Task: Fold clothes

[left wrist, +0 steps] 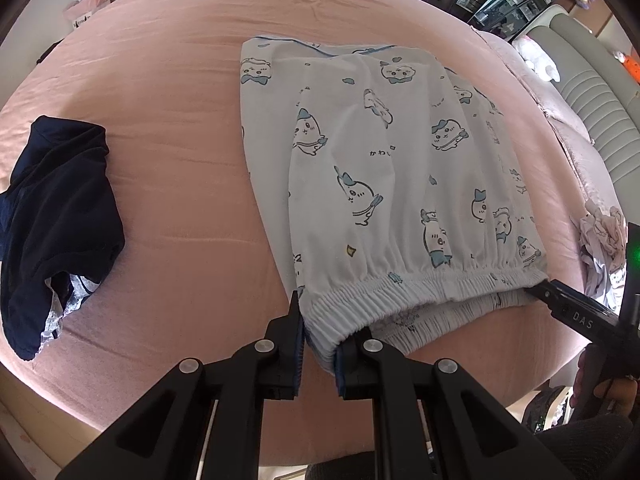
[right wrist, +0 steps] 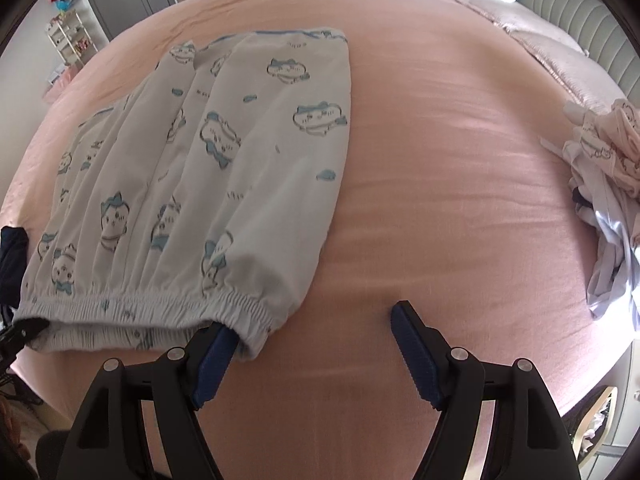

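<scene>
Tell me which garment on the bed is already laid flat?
The white cartoon-print pajama pants, spread flat mid-bed. The dark navy garment and the pale clothes pile are crumpled heaps.

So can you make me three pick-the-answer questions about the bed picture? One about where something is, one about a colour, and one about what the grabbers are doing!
1. Where is the dark navy garment, seen from the left wrist camera?
A. on top of the cartoon pants
B. left of the cartoon pants, apart from them
C. on the floor

2. What colour is the bed sheet?
A. pink
B. green
C. grey

3. How is the right gripper?
A. shut on a pillow
B. open
C. out of view

Answers:
1 B: bare sheet lies between it and the cartoon pants.
2 A: the sheet is pink throughout.
3 B: its blue pads stand wide apart, one under the waistband.
</scene>
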Available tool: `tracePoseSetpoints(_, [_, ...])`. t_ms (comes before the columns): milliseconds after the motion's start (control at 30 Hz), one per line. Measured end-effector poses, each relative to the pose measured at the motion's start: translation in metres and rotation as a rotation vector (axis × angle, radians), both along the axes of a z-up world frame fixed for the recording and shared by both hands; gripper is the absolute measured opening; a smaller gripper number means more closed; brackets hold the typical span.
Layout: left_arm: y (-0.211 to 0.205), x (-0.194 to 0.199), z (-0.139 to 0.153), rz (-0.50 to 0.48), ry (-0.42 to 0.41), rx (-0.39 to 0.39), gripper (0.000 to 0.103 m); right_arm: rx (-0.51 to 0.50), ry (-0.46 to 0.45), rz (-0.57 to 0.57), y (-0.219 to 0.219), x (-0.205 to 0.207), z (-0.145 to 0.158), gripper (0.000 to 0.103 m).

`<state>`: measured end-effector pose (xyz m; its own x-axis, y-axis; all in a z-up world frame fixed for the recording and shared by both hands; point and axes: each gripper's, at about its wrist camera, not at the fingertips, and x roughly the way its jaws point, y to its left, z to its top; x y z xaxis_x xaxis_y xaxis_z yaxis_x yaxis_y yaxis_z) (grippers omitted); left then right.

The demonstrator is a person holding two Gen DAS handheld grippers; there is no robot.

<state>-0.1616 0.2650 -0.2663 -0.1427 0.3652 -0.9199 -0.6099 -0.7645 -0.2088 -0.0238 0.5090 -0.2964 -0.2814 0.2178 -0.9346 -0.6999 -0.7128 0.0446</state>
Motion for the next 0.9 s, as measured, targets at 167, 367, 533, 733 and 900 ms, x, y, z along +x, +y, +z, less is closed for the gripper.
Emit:
tracePoseSetpoints(167, [-0.005, 0.002, -0.002, 0.008, -0.001, -0.004, 0.010, 0.092, -0.034, 0.056, -0.001, -0.015, -0.005, 0.076])
tracePoseSetpoints(367, [-0.011, -0.004, -0.009, 0.064, -0.008, 0.036, 0.010, 0.122, -0.010, 0.020, 0.003, -0.027, -0.010, 0.076])
tracePoseSetpoints(533, [-0.014, -0.006, -0.011, 0.061, -0.022, 0.051, 0.010, 0.147, -0.015, 0.004, 0.007, -0.031, -0.014, 0.076])
tracePoseSetpoints(733, [-0.012, -0.017, -0.019, 0.067, -0.059, 0.038, 0.010, 0.111, 0.009, -0.012, -0.012, -0.031, -0.026, 0.077])
tracePoseSetpoints(900, [-0.008, -0.020, -0.021, 0.062, -0.053, 0.009, 0.011, 0.133, 0.031, -0.033, -0.022, -0.016, -0.024, 0.077])
